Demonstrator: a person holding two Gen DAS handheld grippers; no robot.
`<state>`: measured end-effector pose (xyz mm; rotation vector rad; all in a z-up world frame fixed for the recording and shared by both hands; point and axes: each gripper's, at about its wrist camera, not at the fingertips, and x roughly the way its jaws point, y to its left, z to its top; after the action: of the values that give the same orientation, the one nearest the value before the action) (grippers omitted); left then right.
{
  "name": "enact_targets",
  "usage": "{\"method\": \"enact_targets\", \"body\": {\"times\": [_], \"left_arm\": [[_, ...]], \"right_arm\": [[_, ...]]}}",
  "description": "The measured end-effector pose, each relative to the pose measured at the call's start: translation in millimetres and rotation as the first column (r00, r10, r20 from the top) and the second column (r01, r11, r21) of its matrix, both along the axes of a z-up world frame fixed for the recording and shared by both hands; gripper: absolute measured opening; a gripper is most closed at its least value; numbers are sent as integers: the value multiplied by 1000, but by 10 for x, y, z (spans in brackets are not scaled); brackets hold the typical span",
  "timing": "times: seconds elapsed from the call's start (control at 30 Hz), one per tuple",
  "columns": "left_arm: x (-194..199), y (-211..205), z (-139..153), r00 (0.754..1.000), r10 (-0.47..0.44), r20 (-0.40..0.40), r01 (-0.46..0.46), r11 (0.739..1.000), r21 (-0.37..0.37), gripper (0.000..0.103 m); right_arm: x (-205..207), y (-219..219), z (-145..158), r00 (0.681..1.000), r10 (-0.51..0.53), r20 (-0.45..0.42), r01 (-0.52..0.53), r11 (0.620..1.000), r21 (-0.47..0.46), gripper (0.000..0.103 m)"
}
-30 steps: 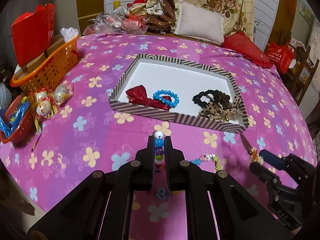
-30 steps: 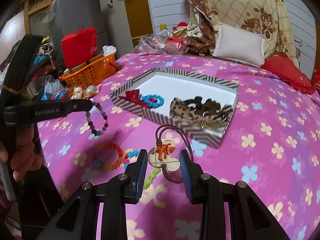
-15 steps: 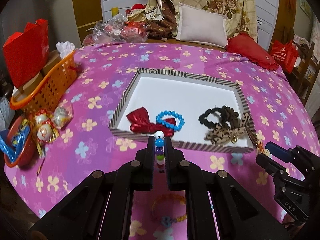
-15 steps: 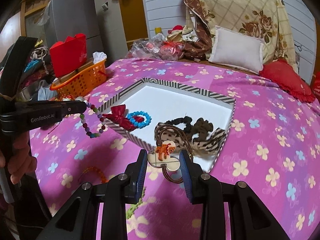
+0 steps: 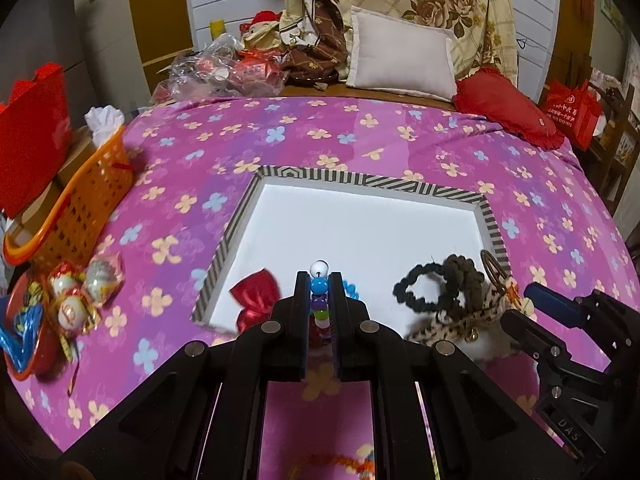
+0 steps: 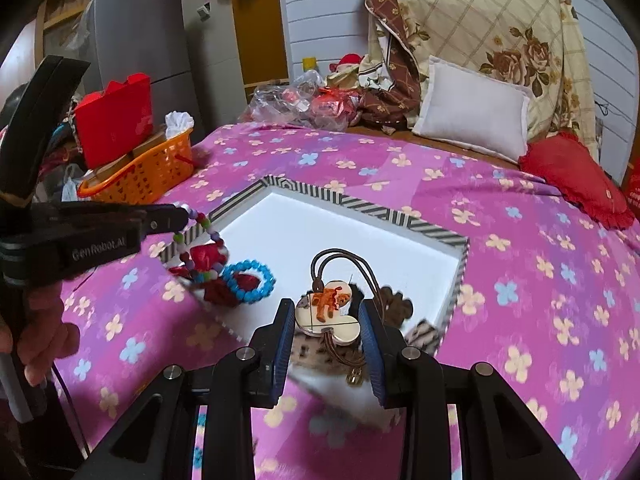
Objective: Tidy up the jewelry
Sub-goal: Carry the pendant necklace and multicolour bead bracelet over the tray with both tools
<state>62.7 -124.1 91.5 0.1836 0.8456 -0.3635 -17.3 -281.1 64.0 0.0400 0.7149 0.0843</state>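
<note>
My left gripper (image 5: 319,289) is shut on a multicoloured bead bracelet (image 5: 319,286), held above the near left part of the striped white tray (image 5: 360,182). In the right wrist view the bracelet (image 6: 200,240) hangs from the left fingers (image 6: 168,216) over the tray's left edge. My right gripper (image 6: 327,314) is shut on a hair tie with a clover charm (image 6: 328,312), above the tray's near side (image 6: 420,228). In the tray lie a red bow (image 5: 256,296), a blue bead bracelet (image 6: 248,282) and dark and leopard scrunchies (image 5: 436,288).
An orange basket (image 5: 76,216) and wrapped trinkets in a red bowl (image 5: 72,300) stand at the left on the pink floral cloth (image 5: 320,136). An orange bead bracelet (image 5: 340,462) lies on the cloth below my left gripper. Pillows (image 5: 400,56) and bags sit behind.
Both grippers have moved forward with their items, from above the cloth to above the near part of the tray. Both grips are unchanged.
</note>
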Motion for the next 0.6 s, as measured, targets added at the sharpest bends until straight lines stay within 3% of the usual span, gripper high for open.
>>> {"method": "enact_targets", "body": {"times": [0.6], "left_arm": [[623, -219, -505, 997, 24, -68, -21, 999, 37, 7]], "right_arm": [[768, 13, -410, 996, 4, -91, -5, 1000, -12, 32]]}}
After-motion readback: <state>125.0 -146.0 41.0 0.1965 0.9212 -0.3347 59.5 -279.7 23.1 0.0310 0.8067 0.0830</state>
